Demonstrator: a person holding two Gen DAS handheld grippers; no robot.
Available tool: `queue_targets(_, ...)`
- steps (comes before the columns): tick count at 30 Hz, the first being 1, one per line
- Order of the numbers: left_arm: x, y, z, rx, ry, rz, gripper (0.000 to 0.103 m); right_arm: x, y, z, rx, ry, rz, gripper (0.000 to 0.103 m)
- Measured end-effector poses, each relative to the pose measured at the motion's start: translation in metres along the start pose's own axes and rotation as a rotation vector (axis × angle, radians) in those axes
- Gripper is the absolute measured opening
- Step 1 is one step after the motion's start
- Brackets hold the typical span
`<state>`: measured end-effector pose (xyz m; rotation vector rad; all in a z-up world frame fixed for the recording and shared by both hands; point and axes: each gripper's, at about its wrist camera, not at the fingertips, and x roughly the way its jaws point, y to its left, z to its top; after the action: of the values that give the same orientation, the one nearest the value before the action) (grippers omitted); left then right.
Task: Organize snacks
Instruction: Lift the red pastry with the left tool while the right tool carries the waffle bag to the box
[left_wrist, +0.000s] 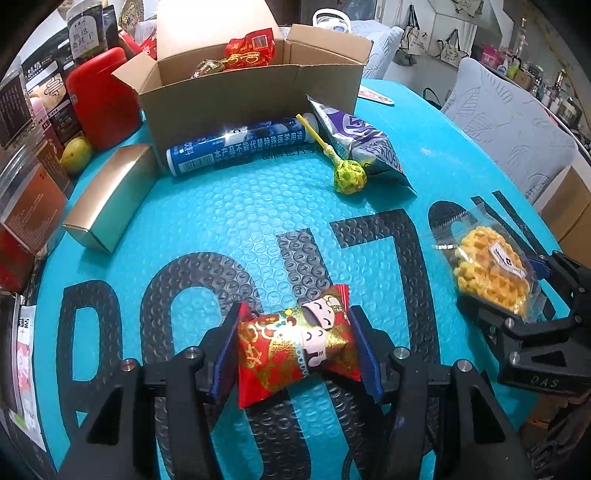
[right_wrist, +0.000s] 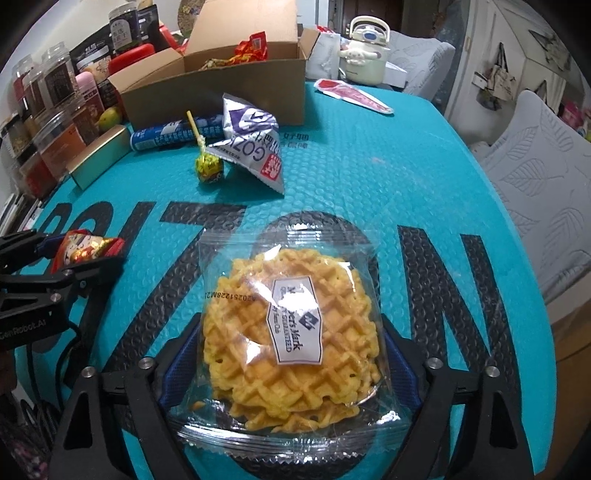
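My left gripper (left_wrist: 295, 314) is shut on a red and gold candy packet (left_wrist: 295, 343), with a blue pad pressed against each end. That candy (right_wrist: 88, 247) shows at the left edge of the right wrist view, in the same gripper (right_wrist: 74, 254). My right gripper (right_wrist: 291, 332) is shut on a clear packet of yellow waffles (right_wrist: 291, 332), its pads against both sides. From the left wrist view, the waffle packet (left_wrist: 491, 273) sits in the right gripper (left_wrist: 513, 291) at the far right. An open cardboard box (left_wrist: 251, 96) at the back holds red-wrapped snacks (left_wrist: 251, 48).
In front of the box lie a blue tube (left_wrist: 236, 147), a green lollipop (left_wrist: 349, 177) and a silver-purple snack bag (left_wrist: 362, 144) on the teal bubble mat (left_wrist: 221, 221). A gold box (left_wrist: 107, 206), jars and a red container (left_wrist: 99, 96) line the left. Chairs stand right.
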<state>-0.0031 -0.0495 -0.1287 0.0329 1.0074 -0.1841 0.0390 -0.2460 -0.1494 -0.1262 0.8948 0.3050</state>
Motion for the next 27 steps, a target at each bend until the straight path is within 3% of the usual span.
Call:
queue_targets(6,-0.002,0.005,0.004,0.006,0.021,-0.024,0.055,-0.003,0.001,0.001,0.012,-0.012,0.010,0.079)
queue_targets(12,-0.007,0.016,0.011,-0.030,0.041,-0.068,0.055,-0.011,0.005,0.005,0.016,-0.013,0.098,0.078)
queue_targets(19,-0.029,0.021,0.025,-0.033,-0.001,-0.102,0.055,-0.027,0.013,0.017,0.008,-0.033,0.199,0.078)
queue_targets(27,-0.061,0.028,0.048,-0.035,-0.092,-0.123,0.055,-0.057,0.026,0.039,-0.038,-0.097,0.234,0.078)
